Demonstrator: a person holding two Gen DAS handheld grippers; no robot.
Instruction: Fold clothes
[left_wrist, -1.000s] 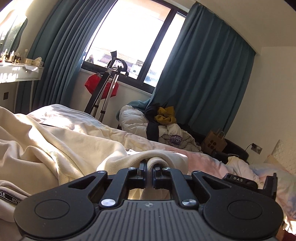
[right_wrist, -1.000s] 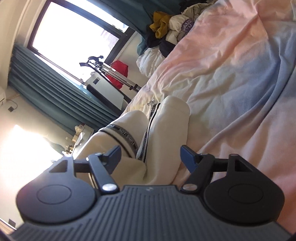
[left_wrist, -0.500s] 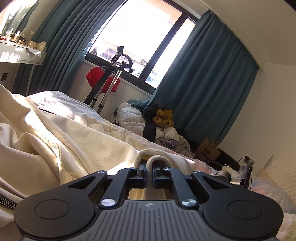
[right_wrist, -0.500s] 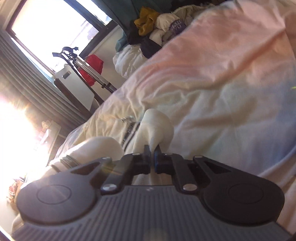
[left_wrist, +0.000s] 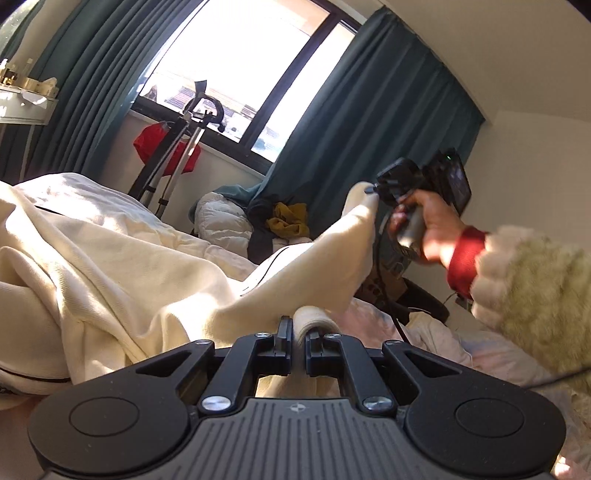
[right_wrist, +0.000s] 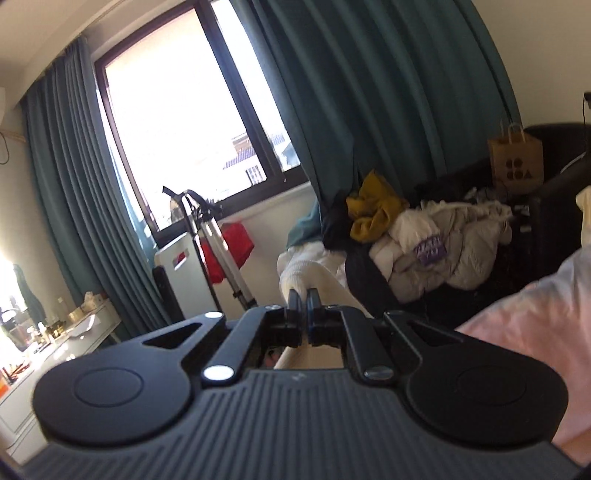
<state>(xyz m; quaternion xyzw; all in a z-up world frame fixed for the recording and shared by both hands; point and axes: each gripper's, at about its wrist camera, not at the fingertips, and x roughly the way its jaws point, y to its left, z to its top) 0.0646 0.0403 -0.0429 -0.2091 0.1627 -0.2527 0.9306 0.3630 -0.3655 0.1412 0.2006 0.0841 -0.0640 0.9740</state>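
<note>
A cream garment (left_wrist: 122, 273) with a dark trim stripe lies heaped on the bed. My left gripper (left_wrist: 299, 332) is shut on a rolled cream edge of it, low at the bed. In the left wrist view my right gripper (left_wrist: 373, 192) is held high by a hand with a red cuff and fluffy sleeve, and is shut on another cream end that stretches up from the heap. In the right wrist view my right gripper (right_wrist: 303, 297) has its jaws together with cream cloth (right_wrist: 332, 291) showing just past them.
A pink and white bedsheet (right_wrist: 535, 317) covers the bed. Beyond its foot are a pile of clothes (right_wrist: 424, 236), a brown paper bag (right_wrist: 515, 162), a metal stand (left_wrist: 173, 162) with something red, teal curtains (right_wrist: 369, 92) and a window. A cluttered dresser (right_wrist: 55, 336) stands at left.
My right gripper shut on the garment's end and lifted it high off the bed, swinging level. My left gripper kept its grip and sank slightly.
</note>
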